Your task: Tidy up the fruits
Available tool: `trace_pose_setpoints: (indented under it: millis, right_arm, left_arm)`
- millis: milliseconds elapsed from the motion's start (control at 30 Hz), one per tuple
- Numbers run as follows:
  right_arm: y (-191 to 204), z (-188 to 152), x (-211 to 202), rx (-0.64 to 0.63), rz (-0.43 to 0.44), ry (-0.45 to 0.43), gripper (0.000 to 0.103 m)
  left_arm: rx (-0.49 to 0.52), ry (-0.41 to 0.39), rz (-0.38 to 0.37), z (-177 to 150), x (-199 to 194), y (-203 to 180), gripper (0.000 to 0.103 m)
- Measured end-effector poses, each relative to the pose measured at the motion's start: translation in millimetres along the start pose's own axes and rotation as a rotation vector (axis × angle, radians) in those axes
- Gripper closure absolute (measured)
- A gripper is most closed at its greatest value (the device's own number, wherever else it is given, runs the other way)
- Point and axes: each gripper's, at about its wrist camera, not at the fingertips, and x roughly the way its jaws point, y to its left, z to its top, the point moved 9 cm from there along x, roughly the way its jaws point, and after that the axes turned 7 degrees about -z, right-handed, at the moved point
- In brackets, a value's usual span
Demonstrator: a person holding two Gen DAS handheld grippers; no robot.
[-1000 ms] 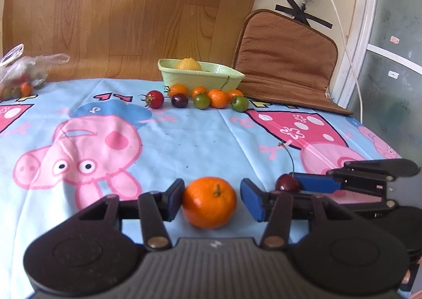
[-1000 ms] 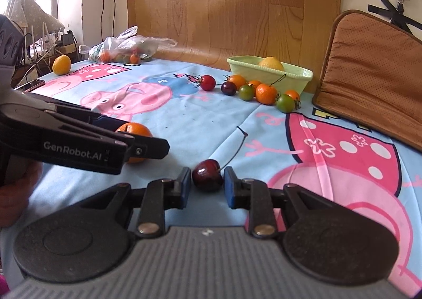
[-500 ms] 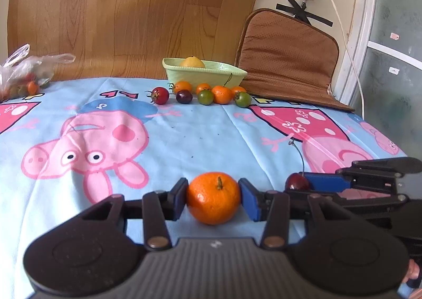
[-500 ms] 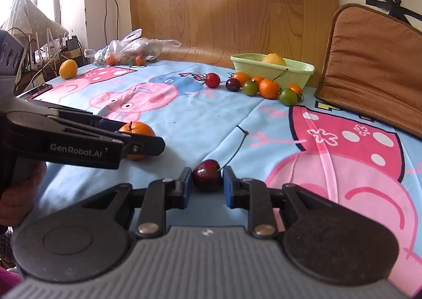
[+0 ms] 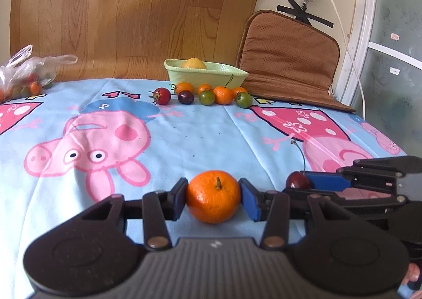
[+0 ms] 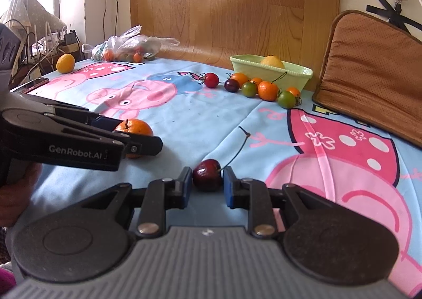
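Observation:
My left gripper is shut on an orange mandarin, held just above the blue cartoon tablecloth. My right gripper is shut on a dark red cherry with a long stem, to the right of the mandarin. The cherry also shows in the left wrist view, and the mandarin in the right wrist view. A pale green dish with a yellow lemon stands at the back. A row of small tomatoes and mandarins lies in front of it.
A clear plastic bag of fruit lies at the back left. A loose lemon sits near the table's left edge by cables. A brown cushion leans at the back right. A wooden board stands behind the table.
My left gripper has closed onto the mandarin and lifted it slightly. My right gripper stays shut on the cherry and has risen a little with it.

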Motion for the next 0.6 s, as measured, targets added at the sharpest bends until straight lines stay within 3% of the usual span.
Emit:
trace_pose_setpoints:
  millis: [233, 600]
  right_arm:
    - [2.4, 0.1, -0.3, 0.026, -0.033, 0.000, 0.075]
    - [-1.3, 1.4, -0.3, 0.059, -0.016, -0.002, 0.076]
  left_arm:
    - [-0.016, -0.005, -0.010, 0.2, -0.7, 0.2, 0.061]
    - [-0.020, -0.009, -0.010, 0.0, -1.0, 1.0, 0.061]
